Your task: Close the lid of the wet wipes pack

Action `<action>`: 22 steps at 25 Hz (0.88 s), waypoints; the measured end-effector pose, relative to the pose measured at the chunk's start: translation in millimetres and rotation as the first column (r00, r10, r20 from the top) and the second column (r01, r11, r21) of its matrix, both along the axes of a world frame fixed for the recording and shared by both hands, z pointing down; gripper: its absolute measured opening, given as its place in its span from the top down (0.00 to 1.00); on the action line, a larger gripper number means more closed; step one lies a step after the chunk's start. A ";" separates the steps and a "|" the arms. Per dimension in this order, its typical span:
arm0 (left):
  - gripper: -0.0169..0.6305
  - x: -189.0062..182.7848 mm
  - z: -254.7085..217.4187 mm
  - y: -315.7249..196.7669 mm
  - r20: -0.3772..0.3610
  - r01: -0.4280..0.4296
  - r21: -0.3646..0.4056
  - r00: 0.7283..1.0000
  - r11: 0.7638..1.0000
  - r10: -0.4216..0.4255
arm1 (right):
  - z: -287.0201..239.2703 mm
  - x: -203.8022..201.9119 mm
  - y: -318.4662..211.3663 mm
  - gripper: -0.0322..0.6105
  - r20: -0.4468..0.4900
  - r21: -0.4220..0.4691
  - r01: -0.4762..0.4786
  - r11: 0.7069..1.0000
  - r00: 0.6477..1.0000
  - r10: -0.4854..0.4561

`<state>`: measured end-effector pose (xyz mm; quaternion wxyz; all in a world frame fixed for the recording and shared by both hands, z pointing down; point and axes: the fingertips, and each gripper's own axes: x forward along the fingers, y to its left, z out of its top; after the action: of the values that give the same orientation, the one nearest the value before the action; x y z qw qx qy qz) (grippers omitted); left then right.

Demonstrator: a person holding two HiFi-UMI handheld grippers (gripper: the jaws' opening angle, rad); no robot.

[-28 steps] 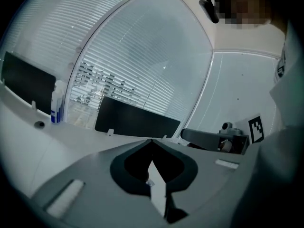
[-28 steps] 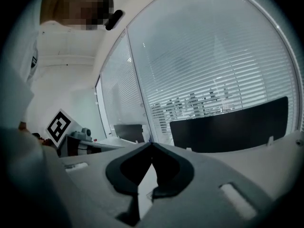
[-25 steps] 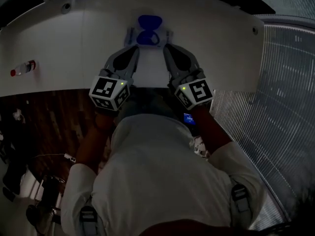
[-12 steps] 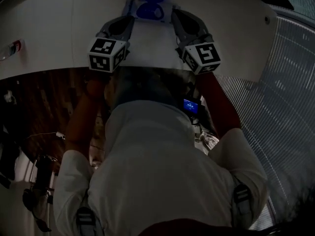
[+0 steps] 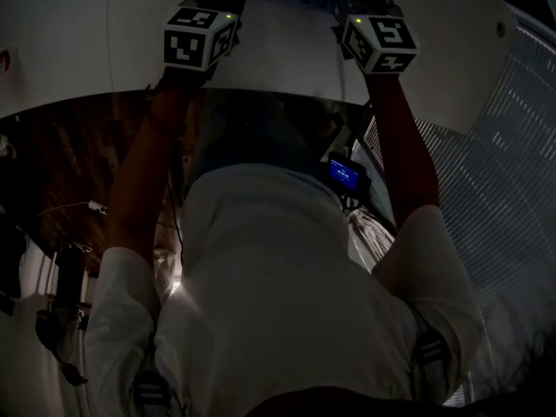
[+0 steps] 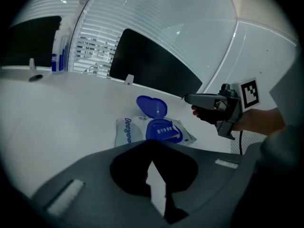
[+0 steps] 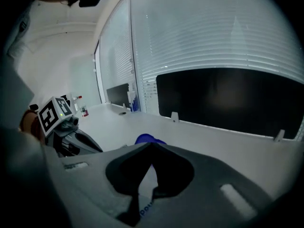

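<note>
Pack: wet wipes pack (image 6: 142,133) flat on white table (image 6: 57,118), long axis left-right across us.
Lid: blue lid (image 6: 152,106) stands open, hinged on the far side.
Left gripper (image 6: 152,144): jaws together, empty; pack dead ahead, just past the tips.
Right gripper (image 7: 151,145): jaws together, empty; tip near the lid's right, not touching.
Next: we'd tip the lid down towards us; right looks nearer.

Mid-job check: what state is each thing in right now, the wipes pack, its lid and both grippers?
Wet wipes pack: lying flat on the white table, neither gripper touching it.
Lid: open, flipped up at the pack's far edge.
Left gripper: jaws together, holding nothing, short of the pack.
Right gripper: jaws together, holding nothing, off the pack.
</note>
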<state>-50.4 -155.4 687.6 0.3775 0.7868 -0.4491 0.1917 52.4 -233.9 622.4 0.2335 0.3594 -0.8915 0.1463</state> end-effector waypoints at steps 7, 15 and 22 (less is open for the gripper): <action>0.97 10.3 18.6 2.6 0.012 -0.013 -0.046 1.000 0.999 0.013 | 43.7 16.1 -34.4 0.95 -0.068 -0.038 -0.028 0.999 0.997 0.025; 0.97 7.5 32.2 8.1 0.046 -0.030 -0.063 0.998 0.998 0.032 | 82.0 9.1 -56.5 0.95 -0.122 -0.127 0.012 0.992 0.992 -0.028; 0.97 10.2 33.6 7.3 0.074 -0.050 -0.070 0.996 0.996 0.055 | 78.1 -3.8 -63.1 0.95 -0.033 -0.154 0.100 0.983 0.994 -0.106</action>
<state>-40.2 -148.1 721.2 0.3814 0.7773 -0.4354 0.2464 48.5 -297.0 700.5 0.2857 0.2970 -0.8902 0.1944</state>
